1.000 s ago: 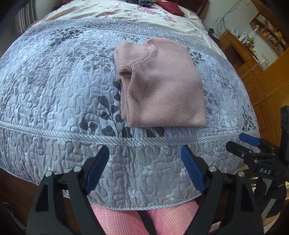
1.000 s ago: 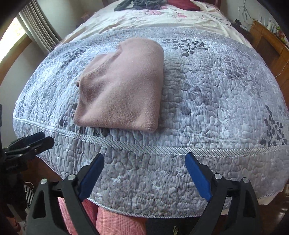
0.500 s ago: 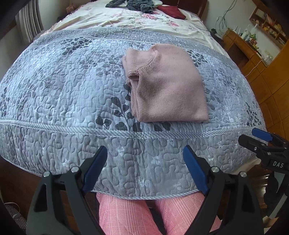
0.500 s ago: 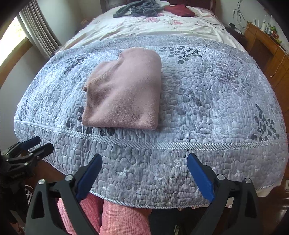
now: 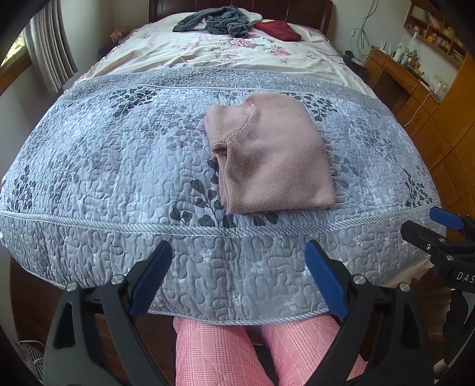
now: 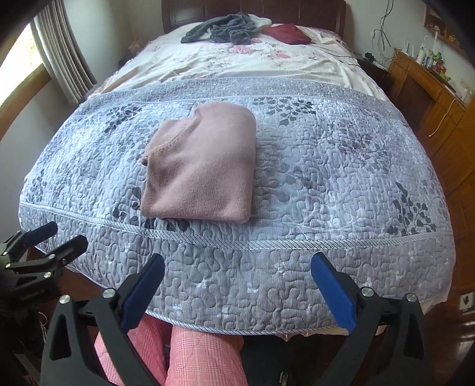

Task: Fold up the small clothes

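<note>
Ahead of both pairs of fingers, on the grey-blue quilted bedspread with dark leaf print, lies the dusty-pink knitted sweater, folded into a compact rectangle with its collar and a rolled sleeve edge showing on the side nearest the left gripper's left finger. It sits flat near the foot edge of the bed, just beyond the corded seam of the bedspread.

The left gripper hangs below that seam, in front of the bedspread's draped side, its blue-padded fingers spread wide with nothing between them; the sweater lies ahead and slightly to the right of their gap, well apart from the tips. The right gripper is likewise spread wide and empty, its blue pads flanking bare quilt; from here the sweater lies ahead and to the left of the gap, clear of both fingers. Each gripper shows at the edge of the other's view, off to the side and away from the garment.

Below the fingers, pink checked trouser legs of the person stand against the foot of the bed. Far beyond the fingertips, on the pale floral sheet, rest a crumpled dark grey garment and a folded dark red cloth near the wooden headboard.
</note>
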`<state>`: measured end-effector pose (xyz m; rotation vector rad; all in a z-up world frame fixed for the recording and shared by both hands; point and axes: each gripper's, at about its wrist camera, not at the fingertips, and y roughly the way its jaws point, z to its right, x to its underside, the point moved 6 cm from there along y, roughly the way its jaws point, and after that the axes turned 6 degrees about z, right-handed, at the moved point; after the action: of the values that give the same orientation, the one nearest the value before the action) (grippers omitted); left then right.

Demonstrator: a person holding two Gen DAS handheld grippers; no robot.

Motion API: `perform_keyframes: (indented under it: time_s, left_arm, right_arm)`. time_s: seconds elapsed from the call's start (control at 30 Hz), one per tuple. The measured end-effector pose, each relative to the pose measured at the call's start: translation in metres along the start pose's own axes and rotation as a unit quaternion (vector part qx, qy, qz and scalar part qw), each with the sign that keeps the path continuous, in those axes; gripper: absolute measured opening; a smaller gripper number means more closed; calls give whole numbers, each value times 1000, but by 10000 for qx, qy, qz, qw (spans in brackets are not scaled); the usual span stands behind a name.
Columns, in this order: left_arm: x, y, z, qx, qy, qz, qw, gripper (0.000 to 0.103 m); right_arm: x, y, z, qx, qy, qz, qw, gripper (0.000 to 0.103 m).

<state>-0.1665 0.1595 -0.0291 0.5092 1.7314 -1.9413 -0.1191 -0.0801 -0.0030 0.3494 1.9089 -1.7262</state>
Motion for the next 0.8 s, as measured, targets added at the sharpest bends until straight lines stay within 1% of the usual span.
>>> perform_keyframes:
  time_s: [0.23,0.5,0.8]
  left_arm:
    - [-7,-7,5,-56,44,68,10000,90]
    - [-14,-7,8,-109,130,114,9998,90]
    - [-12,0,9,-151,150,27,9998,90]
  right_arm:
    - [-7,-8,-3,5,28,61,10000,99]
    - [-11,-5,1,88,93,76,9999,99]
    - [-10,1,9,224,200,90,9995,99]
